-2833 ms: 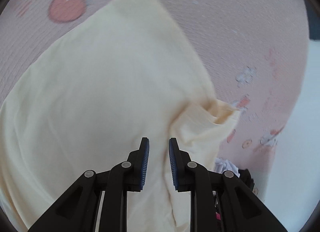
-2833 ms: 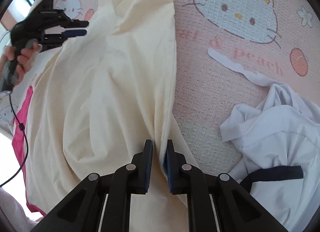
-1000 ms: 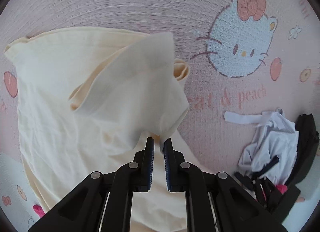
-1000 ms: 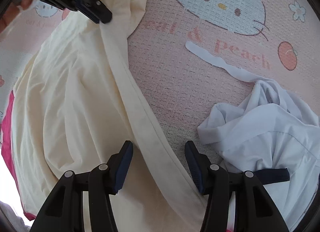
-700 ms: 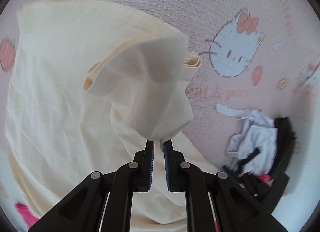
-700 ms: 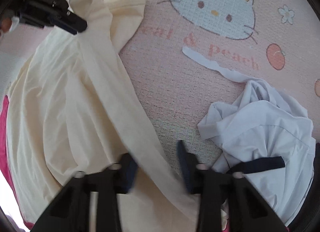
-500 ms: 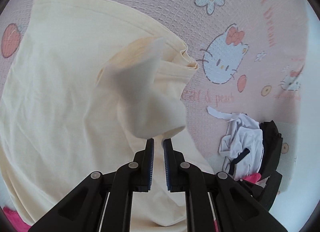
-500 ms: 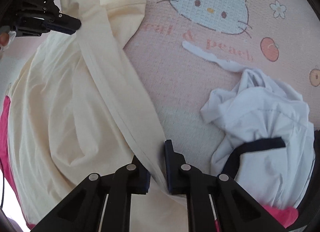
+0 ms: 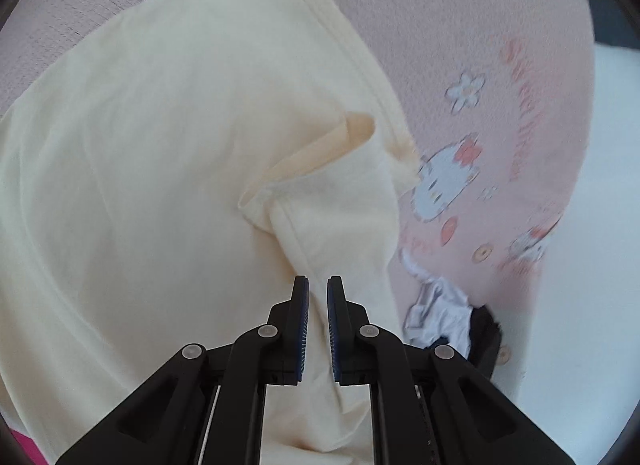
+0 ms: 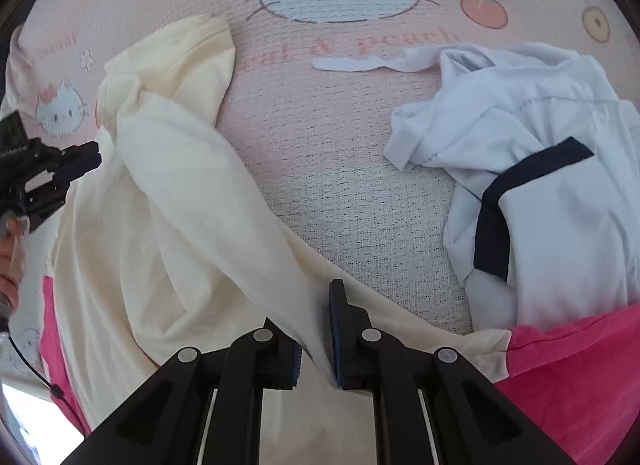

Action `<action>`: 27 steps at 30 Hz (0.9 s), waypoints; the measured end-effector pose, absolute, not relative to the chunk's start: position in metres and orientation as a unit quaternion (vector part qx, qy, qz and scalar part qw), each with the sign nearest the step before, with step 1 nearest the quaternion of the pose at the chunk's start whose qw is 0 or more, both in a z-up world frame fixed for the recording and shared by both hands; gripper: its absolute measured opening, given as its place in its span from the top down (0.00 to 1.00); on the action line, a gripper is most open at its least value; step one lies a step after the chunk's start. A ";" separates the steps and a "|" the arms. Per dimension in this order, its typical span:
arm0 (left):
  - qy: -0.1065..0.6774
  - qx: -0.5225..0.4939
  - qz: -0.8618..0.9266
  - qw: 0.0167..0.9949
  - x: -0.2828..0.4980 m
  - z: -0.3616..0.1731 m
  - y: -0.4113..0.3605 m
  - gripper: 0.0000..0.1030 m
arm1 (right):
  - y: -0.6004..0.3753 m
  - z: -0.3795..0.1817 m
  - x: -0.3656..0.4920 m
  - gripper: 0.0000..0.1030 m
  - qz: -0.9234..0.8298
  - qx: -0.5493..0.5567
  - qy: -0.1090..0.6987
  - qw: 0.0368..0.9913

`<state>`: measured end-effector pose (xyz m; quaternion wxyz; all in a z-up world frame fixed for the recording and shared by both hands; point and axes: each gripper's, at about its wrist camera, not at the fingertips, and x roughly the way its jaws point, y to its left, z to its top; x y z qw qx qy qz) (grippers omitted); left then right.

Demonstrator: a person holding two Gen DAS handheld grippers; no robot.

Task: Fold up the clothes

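My left claw (image 9: 318,293) pinches a hemmed fold of the pale yellow cotton shirt (image 9: 160,145); my right claw (image 10: 316,329) clamps another fold, whose cloth hides its left finger's tip. The shirt sprawls across the pink cartoon-cat bedspread (image 10: 320,113). Beyond lies a crumpled white garment with a navy band (image 10: 540,193). A bright pink cloth (image 10: 580,377) is mostly covered and cut off at the edge.
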<state>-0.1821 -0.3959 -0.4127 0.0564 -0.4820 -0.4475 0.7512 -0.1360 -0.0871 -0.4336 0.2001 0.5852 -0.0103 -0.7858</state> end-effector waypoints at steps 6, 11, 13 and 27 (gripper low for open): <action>-0.463 -0.475 0.748 0.038 -0.186 -0.423 -0.382 0.37 | -0.093 -0.433 -0.126 0.90 -0.793 0.577 -0.008 0.195; -0.484 -0.495 0.720 0.042 -0.196 -0.445 -0.366 0.37 | -0.101 -0.452 -0.131 0.90 -0.794 0.577 -0.019 0.192; -0.489 -0.491 0.720 0.032 -0.199 -0.450 -0.364 0.37 | -0.097 -0.462 -0.147 0.90 -0.793 0.576 -0.024 0.194; -0.586 -0.402 0.703 -0.012 -0.206 -0.460 -0.367 0.37 | -0.091 -0.440 -0.118 0.89 -0.813 0.547 0.017 0.198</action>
